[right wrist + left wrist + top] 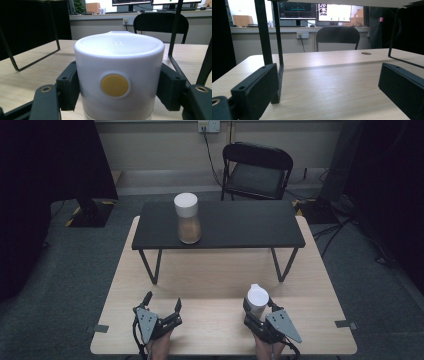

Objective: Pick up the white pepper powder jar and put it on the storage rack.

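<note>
Counted two tongs: left tongs (162,306) and right tongs (258,306), one per hand. Counted two white-lidded containers: a jar of brown powder (188,218) on the black riser shelf (240,227), and a second white-lidded jar (257,301) between the right tongs' pads, with one yellow round button (114,85) on its lid. Counted one light wooden surface (215,270) and one black riser shelf on two wire legs. Counted one black folding chair (256,170) beyond the surface. Counted one wall socket (208,126) with one cable plugged in. Counted two monitors (298,10) in the left gripper view. Counted two forearms at the bottom edge of the high view.
</note>
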A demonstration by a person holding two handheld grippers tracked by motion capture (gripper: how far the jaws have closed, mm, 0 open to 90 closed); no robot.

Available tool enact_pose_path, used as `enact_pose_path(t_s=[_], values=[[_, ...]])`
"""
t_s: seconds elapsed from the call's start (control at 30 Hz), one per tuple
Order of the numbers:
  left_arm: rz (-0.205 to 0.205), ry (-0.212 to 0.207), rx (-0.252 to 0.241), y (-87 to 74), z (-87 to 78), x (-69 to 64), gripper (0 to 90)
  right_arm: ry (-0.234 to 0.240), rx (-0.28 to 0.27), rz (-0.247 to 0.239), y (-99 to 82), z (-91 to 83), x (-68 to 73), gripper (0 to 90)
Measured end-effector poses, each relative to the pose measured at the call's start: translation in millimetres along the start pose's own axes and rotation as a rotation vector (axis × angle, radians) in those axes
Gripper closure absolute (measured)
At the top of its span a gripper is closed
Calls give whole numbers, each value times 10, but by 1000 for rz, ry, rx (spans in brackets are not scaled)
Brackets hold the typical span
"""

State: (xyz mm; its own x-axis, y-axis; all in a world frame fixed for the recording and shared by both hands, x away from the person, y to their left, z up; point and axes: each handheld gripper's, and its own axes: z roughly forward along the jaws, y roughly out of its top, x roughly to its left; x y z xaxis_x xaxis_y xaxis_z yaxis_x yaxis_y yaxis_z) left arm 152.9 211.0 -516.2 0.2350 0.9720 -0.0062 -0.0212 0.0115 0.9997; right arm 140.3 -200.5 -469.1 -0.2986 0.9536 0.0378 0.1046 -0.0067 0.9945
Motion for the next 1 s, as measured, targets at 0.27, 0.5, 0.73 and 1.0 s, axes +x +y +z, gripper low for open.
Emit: enact_pose_path(t_s=[0.27,0.5,0.73,1.0], values=[[0,0,0,0,0,0,27,13,-4,-8,90,-19,4,299],[0,0,0,0,0,0,27,20,-12,-14,182,-34,-17,299],[0,0,0,0,0,0,27,30,-12,-3,314,-47,-45,299],[-1,-1,0,-1,0,1,27,47,-12,-15,434,-45,-76,299]])
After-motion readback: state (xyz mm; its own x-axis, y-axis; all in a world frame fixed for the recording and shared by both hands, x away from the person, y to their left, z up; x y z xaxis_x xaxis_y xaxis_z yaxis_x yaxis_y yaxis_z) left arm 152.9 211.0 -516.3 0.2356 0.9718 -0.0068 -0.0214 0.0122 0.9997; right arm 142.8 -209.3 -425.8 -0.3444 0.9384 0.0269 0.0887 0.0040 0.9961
